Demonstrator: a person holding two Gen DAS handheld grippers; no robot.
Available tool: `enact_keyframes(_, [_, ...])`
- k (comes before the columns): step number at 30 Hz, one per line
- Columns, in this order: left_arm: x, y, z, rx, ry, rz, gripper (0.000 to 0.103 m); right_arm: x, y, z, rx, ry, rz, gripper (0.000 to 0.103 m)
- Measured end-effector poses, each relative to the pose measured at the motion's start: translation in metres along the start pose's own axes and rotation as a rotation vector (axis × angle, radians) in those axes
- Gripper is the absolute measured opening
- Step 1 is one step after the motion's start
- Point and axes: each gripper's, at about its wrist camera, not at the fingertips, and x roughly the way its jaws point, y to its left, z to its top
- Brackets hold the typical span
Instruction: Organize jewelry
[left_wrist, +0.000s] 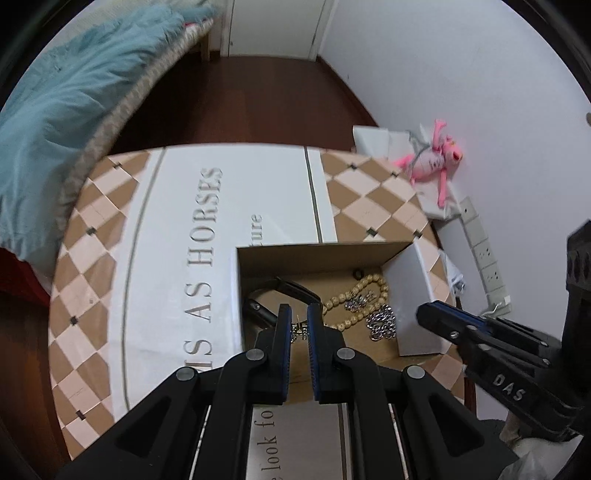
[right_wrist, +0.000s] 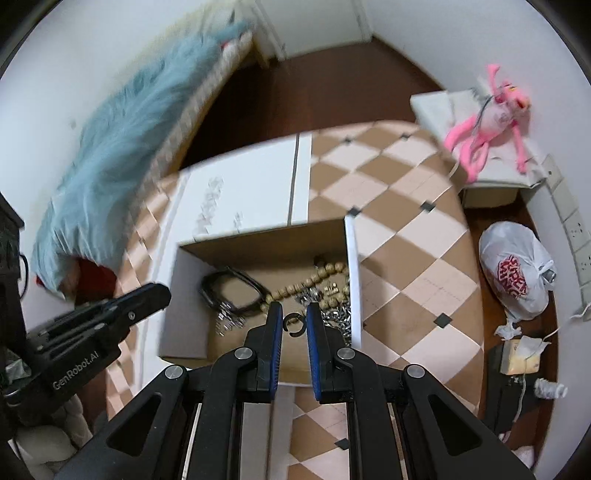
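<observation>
Holding both tools over the open cardboard box (right_wrist: 258, 240), I judge the sorting to be well along: most of the jewelry already lies inside it. The box sits toward the near right part of the checkered surface (right_wrist: 406, 229), partly on a large white printed sheet (left_wrist: 177, 229). Inside I see a string of tan beads (left_wrist: 354, 299) against the far right wall, a silver chain (left_wrist: 382, 323) just beside it at the right wall, and a black cord necklace (right_wrist: 229, 291) toward the left side with a small metal clasp piece near it. My left gripper (left_wrist: 298, 321) is narrowed around a small gold and silver trinket (left_wrist: 299, 330), which sits between its pads above the box floor; whether the pads truly press it I cannot tell for sure, but it looks pinched. My right gripper (right_wrist: 293, 321) hangs over the box's near right corner, its pads set close with a small black open ring (right_wrist: 293, 325) between them; that too looks lightly pinched rather than free. What seems left is to set these two pieces down in the box. As for writing, the sheet reads "AS HORSES" in large grey capitals, with "look fo" lower down; one tool body carries "DAS" and the other "GenRobot.AI". A white plastic bag (right_wrist: 517, 277) off the surface's right edge bears a red logo I cannot read.
</observation>
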Motion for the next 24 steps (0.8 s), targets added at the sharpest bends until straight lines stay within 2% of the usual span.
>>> enact_keyframes(4, [0.014,0.002,0.004,-0.022,0.054,0.015,0.007,0.021,-0.003,0.006,0.000,0.093,0.000,0.014])
enact_keyframes(8, [0.012,0.003,0.008,-0.030,0.054,0.039,0.010,0.023,-0.002,0.010,-0.003,0.109,0.004,0.015])
enact_keyframes(10, [0.010,0.004,0.011,-0.033,0.050,0.061,0.020,0.021,-0.002,0.012,-0.002,0.106,-0.001,0.016])
enact_keyframes(11, [0.008,0.005,0.012,-0.033,0.046,0.075,0.035,0.019,-0.002,0.013,-0.003,0.102,-0.002,0.016])
enact_keyframes(12, [0.005,0.006,0.012,-0.037,0.037,0.086,0.055,0.018,-0.002,0.014,-0.002,0.102,0.000,0.016])
enact_keyframes(13, [0.003,0.007,0.013,-0.043,0.031,0.088,0.064,0.017,-0.003,0.015,0.001,0.103,0.000,0.016])
enact_keyframes(14, [0.000,0.008,0.012,-0.047,0.020,0.092,0.071,0.015,-0.002,0.015,-0.001,0.101,-0.007,0.016])
enact_keyframes(17, [-0.004,0.010,0.011,-0.047,0.011,0.126,0.071,0.008,-0.001,0.015,-0.015,0.089,-0.038,0.017])
enact_keyframes(18, [-0.006,0.010,0.009,-0.041,0.011,0.141,0.077,0.005,-0.001,0.014,-0.021,0.081,-0.055,0.025])
enact_keyframes(19, [-0.006,0.010,0.007,-0.037,0.009,0.159,0.083,0.003,-0.001,0.014,-0.028,0.074,-0.071,0.039])
enact_keyframes(20, [-0.006,0.010,0.005,-0.033,0.008,0.172,0.093,-0.001,-0.001,0.012,-0.037,0.061,-0.096,0.047])
enact_keyframes(21, [-0.006,0.010,0.003,-0.029,0.006,0.183,0.096,-0.004,-0.001,0.010,-0.047,0.050,-0.122,0.061])
enact_keyframes(22, [-0.006,0.010,0.000,-0.023,0.005,0.199,0.096,-0.005,-0.001,0.009,-0.055,0.043,-0.144,0.066])
enact_keyframes(24, [-0.006,0.011,-0.005,-0.016,0.007,0.233,0.096,-0.008,0.000,0.004,-0.078,0.029,-0.214,0.068])
